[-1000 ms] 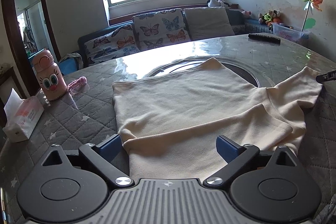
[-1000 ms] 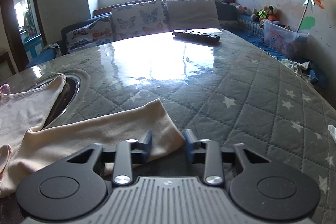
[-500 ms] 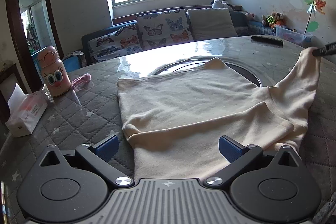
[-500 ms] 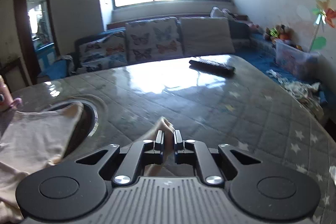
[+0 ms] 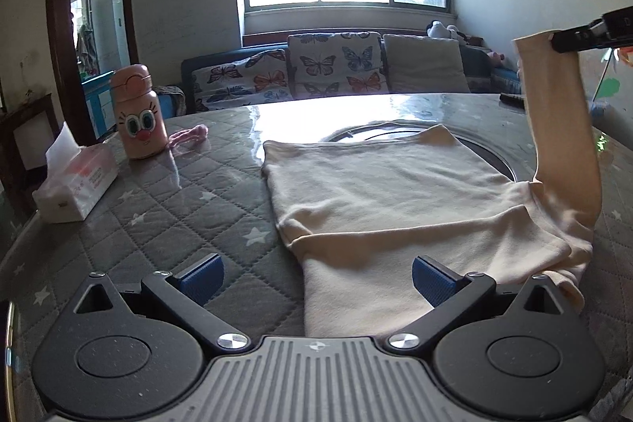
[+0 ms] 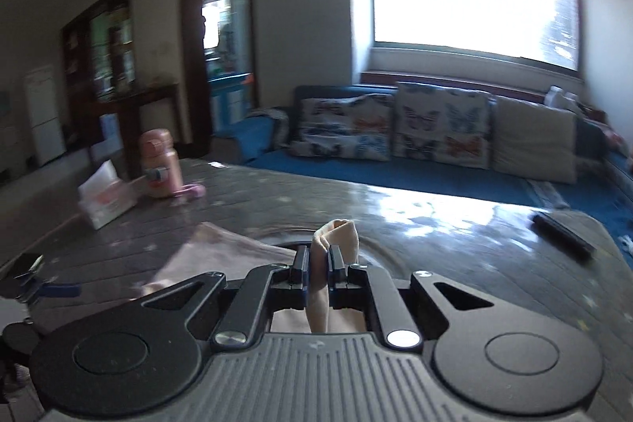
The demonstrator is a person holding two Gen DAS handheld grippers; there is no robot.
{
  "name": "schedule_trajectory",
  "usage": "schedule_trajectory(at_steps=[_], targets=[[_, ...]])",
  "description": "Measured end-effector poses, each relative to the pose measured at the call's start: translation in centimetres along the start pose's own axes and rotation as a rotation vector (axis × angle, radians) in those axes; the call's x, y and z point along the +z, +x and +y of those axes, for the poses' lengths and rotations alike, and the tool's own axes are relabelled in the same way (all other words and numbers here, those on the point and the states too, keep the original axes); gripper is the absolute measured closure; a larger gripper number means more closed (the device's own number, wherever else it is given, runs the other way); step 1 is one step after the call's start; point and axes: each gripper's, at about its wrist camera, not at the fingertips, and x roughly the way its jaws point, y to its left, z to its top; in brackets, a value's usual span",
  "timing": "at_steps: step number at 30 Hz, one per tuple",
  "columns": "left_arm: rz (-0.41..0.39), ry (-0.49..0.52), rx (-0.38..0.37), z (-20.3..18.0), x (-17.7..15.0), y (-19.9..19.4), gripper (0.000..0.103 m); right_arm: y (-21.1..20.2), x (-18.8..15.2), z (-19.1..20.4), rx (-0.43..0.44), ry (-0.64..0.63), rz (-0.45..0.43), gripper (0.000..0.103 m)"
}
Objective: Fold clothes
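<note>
A cream long-sleeved top [image 5: 387,192] lies flat on the grey quilted table [image 5: 178,192], one sleeve folded across its near part. My left gripper [image 5: 316,273] is open and empty, hovering at the top's near edge. My right gripper [image 6: 317,262] is shut on the cuff of the other sleeve [image 6: 336,236]. In the left wrist view that sleeve [image 5: 561,129] hangs raised high from the right gripper [image 5: 554,40] at the right. The top's body [image 6: 221,256] shows blurred below in the right wrist view.
A pink cartoon bottle [image 5: 138,113], a tissue box [image 5: 75,184] and a pink item [image 5: 190,135] stand at the table's left. A black remote [image 6: 561,234] lies at the right. A round inset [image 5: 486,153] lies under the top. A sofa [image 5: 336,70] is behind.
My right gripper closed on the sleeve cuff and lifted it high off the table, swinging left. My left gripper stayed open, shifting slightly.
</note>
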Motion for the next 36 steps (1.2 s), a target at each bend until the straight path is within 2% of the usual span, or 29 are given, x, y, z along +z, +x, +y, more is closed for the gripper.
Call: schedule_trajectory(at_steps=[9, 17, 20, 24, 27, 33, 36], targets=[[-0.009, -0.061, 0.034, 2.6, -1.1, -1.0, 0.0, 5.3, -0.4, 9.5, 0.196, -0.106, 0.074, 0.095], [-0.004, -0.067, 0.035, 2.7, -1.3, -0.9, 0.0, 6.2, -1.8, 12.4, 0.312, -0.125, 0.126, 0.091], [-0.009, -0.062, 0.038, 2.5, -1.1, -0.9, 0.0, 5.2, -1.7, 11.6, 0.3, -0.134, 0.12, 0.089], [-0.02, -0.051, 0.032, 1.8, -0.4, -0.8, 0.002, 3.6, -1.9, 9.0, 0.225, -0.16, 0.131, 0.087], [-0.025, -0.032, 0.012, 1.0, 0.1, -0.5, 0.014, 2.4, -2.5, 5.9, 0.138, -0.172, 0.162, 0.086], [0.006, 0.011, -0.038, -0.9, 0.7, 1.1, 0.037, 1.3, -5.4, 0.7, 0.044, -0.131, 0.269, 0.086], [0.025, 0.038, -0.057, -1.8, 0.7, 1.7, 0.045, 0.5, -7.2, -0.6, 0.045, -0.109, 0.296, 0.086]])
